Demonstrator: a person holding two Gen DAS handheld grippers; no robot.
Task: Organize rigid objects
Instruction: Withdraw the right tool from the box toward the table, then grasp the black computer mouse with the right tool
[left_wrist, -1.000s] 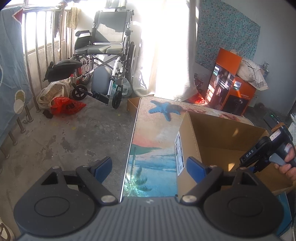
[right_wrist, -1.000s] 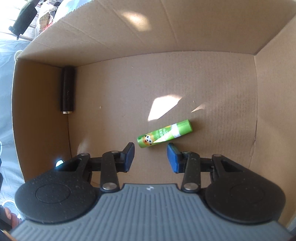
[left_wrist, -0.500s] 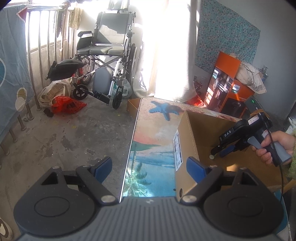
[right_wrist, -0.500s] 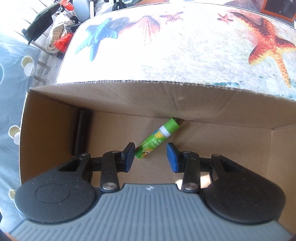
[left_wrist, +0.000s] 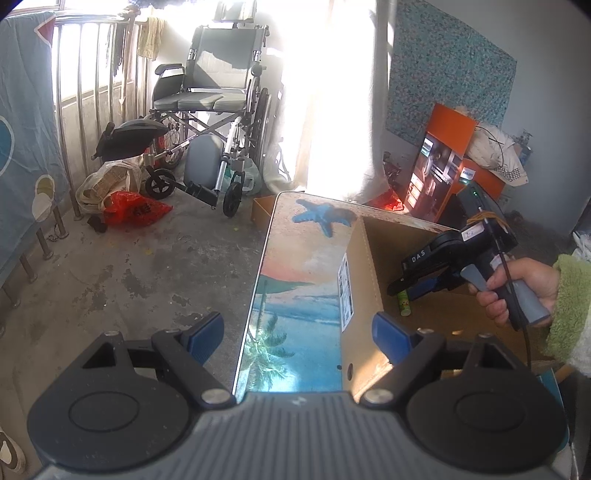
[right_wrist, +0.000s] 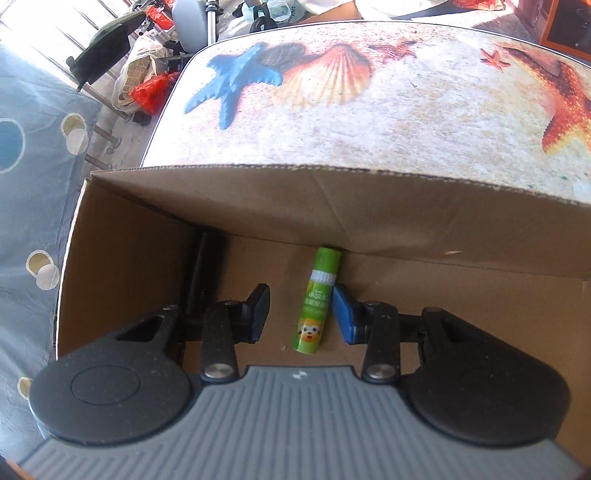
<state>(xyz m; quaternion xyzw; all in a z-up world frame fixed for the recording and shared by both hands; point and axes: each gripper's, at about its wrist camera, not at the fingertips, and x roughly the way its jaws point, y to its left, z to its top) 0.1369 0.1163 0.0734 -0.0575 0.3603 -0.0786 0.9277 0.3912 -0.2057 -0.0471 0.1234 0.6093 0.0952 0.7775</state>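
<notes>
Right gripper (right_wrist: 301, 312) hung inside the box (right_wrist: 369, 210), its jaws partly spread with a gap on either side of the green tube (right_wrist: 314, 301), so nothing was pinched. That tube lay flat on the box floor at the centre of the right wrist frame, its cap end touching the far wall and its printed end (a small cartoon face on it) pointing toward the camera. A dark cylinder (right_wrist: 201, 258) lay along the box's left wall, partly hidden behind the left finger.

From the left wrist frame, the same gripper (left_wrist: 413, 288) showed at the right, angled down into the box (left_wrist: 364, 266), a hand (left_wrist: 517, 288) in a fuzzy green sleeve (left_wrist: 569, 306) gripping its handle; the tube (left_wrist: 403, 303) stood out just below its tips.

Left gripper (left_wrist: 299, 328) sat at the bottom of that frame with jaws spread wide and nothing between them, over the counter (left_wrist: 291, 273) edge beside the box's left wall. The counter carried a beach print with a blue starfish (left_wrist: 321, 218). A wheelchair (left_wrist: 214, 122) stood on the floor at the upper left.
</notes>
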